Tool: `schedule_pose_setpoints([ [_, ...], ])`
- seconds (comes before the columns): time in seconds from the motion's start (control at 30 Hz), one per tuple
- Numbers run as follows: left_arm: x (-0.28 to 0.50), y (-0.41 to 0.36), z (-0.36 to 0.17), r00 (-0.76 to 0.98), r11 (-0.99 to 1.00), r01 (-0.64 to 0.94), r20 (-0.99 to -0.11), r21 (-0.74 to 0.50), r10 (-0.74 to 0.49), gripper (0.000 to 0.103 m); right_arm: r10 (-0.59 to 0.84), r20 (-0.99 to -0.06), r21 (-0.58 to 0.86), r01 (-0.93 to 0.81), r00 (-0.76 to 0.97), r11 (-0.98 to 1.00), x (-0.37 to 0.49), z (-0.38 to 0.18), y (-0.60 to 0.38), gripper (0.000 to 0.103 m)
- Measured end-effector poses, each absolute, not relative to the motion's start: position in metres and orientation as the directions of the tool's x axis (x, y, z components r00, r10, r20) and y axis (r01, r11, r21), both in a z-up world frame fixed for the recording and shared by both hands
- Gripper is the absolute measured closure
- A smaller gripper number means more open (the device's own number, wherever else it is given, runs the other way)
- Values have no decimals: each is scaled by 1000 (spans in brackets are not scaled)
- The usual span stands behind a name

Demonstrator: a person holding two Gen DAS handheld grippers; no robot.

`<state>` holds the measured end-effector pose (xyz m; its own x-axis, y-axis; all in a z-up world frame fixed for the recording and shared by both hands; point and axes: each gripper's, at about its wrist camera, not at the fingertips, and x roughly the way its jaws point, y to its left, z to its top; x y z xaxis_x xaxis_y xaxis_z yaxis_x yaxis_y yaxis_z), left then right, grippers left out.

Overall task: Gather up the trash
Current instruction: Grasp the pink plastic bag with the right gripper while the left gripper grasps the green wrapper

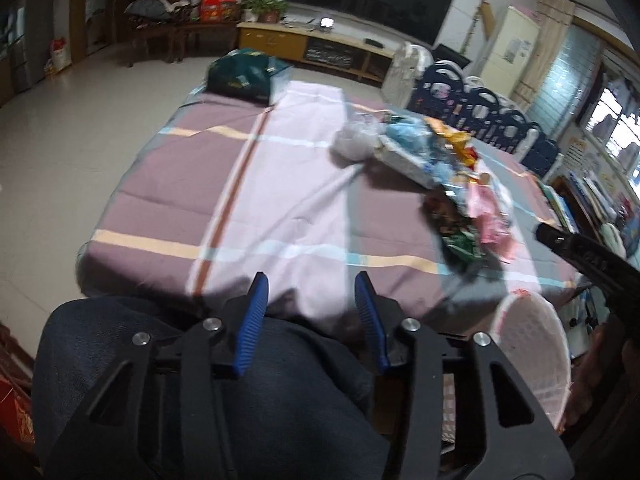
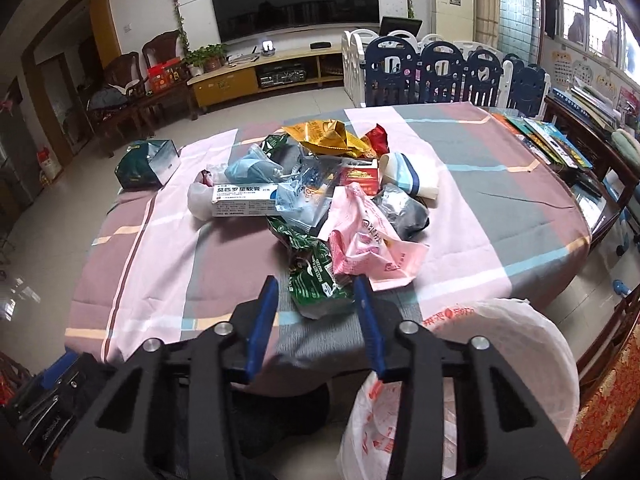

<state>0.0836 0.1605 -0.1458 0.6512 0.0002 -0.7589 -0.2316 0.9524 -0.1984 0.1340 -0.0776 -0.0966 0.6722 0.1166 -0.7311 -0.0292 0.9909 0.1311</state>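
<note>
Support: table (image 2: 500, 208) under a plaid cloth (image 2: 168, 264) — mauve, pink and grey blocks with pale blue and peach stripes.

On the cloth, centre: a heap of trash (image 2: 320, 200) — white medicine box (image 2: 244, 199), pink plastic bag (image 2: 372, 240), green wrapper (image 2: 316, 280), yellow packet (image 2: 324, 134), red box (image 2: 360, 178).

Far left corner: dark green bag (image 2: 146, 166), apart from the heap.
</note>
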Motion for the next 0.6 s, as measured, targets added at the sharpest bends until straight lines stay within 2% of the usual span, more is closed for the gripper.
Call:
schedule_pose_setpoints([
  [0.1,88,183,-155,639,933,-293,-769,-209,28,56,66,-749,106,21,660,994,145,-107,-86,62],
  [0.17,88,195,-159,631,920,-326,-775,-217,41,39,59,-765,112,42,641,993,153,-117,-95,60],
  [0.27,91,201,-167,612,907,-347,-791,-238,26,34,51,-789,113,63,612,992,164,-135,-107,40],
  [0.4,96,192,-173,588,917,-327,-809,-228,9,31,72,-813,112,33,578,993,186,-156,-105,39],
  [0.53,100,179,-169,587,935,-292,-809,-199,11,28,13,-766,63,54,643,997,213,-151,-110,39],
  [0.6,106,174,-165,592,942,-270,-806,-200,-2,27,37,-801,74,38,598,997,236,-159,-114,39],
])
